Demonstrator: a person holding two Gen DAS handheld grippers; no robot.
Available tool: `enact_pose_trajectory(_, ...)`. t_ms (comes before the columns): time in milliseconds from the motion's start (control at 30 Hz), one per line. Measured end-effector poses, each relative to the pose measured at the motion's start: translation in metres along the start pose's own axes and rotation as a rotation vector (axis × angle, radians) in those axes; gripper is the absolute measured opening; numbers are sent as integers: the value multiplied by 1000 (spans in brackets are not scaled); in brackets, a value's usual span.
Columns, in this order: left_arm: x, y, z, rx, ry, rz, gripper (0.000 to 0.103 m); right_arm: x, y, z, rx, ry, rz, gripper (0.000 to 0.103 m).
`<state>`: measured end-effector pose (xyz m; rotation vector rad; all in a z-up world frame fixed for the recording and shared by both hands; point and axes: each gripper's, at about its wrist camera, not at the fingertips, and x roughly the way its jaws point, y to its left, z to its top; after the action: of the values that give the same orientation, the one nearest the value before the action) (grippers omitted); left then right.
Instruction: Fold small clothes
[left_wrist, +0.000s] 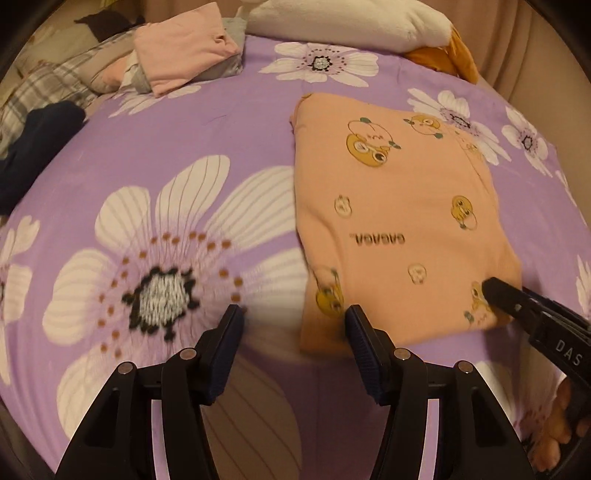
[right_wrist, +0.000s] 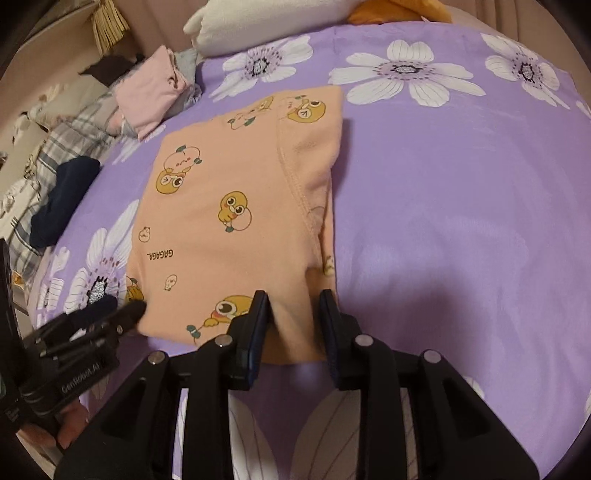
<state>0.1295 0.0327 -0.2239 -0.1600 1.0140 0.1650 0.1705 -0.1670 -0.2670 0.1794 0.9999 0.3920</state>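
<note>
A peach garment (left_wrist: 399, 221) printed with cartoon ducks lies folded into a rough rectangle on the purple flowered bedspread (left_wrist: 207, 122). It also shows in the right wrist view (right_wrist: 236, 229). My left gripper (left_wrist: 293, 321) is open and empty, at the garment's near left corner. It appears at the left of the right wrist view (right_wrist: 125, 314). My right gripper (right_wrist: 293, 306) is open, its fingers astride the garment's near right corner, not closed on it. Its tip shows in the left wrist view (left_wrist: 495, 291), resting over the cloth.
A stack of folded pink and grey clothes (left_wrist: 184, 59) sits at the far left of the bed. A dark navy garment (left_wrist: 37, 147) lies on a plaid blanket (left_wrist: 48, 85) at the left edge. A white and orange plush toy (left_wrist: 351, 22) lies at the head.
</note>
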Motion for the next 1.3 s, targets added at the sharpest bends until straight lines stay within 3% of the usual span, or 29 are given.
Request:
enact_pose_trajectory(367,-7,1,-8,8,0,7,59,-11,15,-16,-49,-5,-46,29)
enact_pose_trajectory(467,-7,4,-7,0,8,-11,59,-15,9,-9,-37,-7,32,34)
enact_pose_trajectory(600,-4,3,-4,-4,13,-19,60,-14,-13,27,127,-59,202,33)
enact_pose_trajectory(700,-3,1,-4,13,10,-14,61,-10,-21,57,192,-116,250,33)
enact_pose_trajectory(867,-2,3,-1,1,21,-22,62,29,-19,112,161,-61,221,33)
enact_pose_trajectory(933,0,4,3,1,24,-29,63,54,-18,124,145,19,115,33)
enact_pose_trajectory(1133,3,6,7,-9,26,-34,64,53,-44,106,248,-9,205,34)
enact_pose_trajectory(1300,2,5,5,-16,15,-26,64,35,-46,86,268,-5,190,36)
